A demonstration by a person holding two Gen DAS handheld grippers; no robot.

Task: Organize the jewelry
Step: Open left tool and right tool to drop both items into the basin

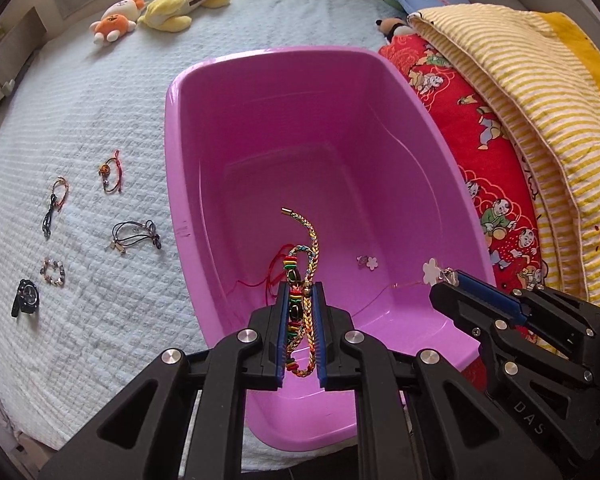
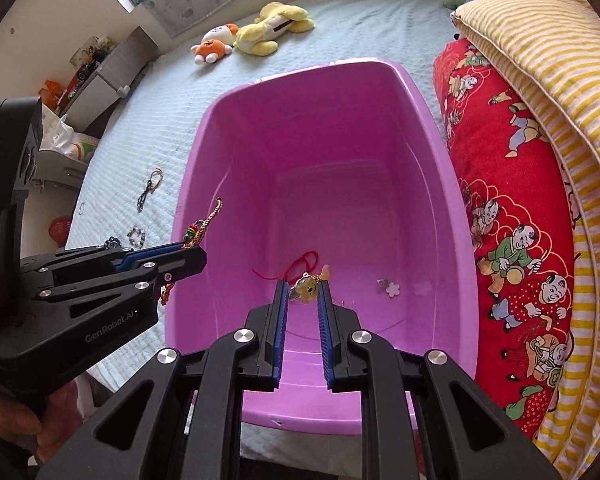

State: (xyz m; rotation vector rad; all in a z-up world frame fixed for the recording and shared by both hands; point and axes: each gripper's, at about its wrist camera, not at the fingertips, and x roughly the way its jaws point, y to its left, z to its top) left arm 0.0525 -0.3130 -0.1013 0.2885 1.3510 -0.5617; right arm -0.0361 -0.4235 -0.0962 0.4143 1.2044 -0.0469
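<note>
We are holding both claws over the purple tub: the left claw is clamping a braided bracelet, the right claw a red-corded charm. Next, we judge, is letting go so both drop inside.

bed, pink tub, bracelets, plush toys
</note>
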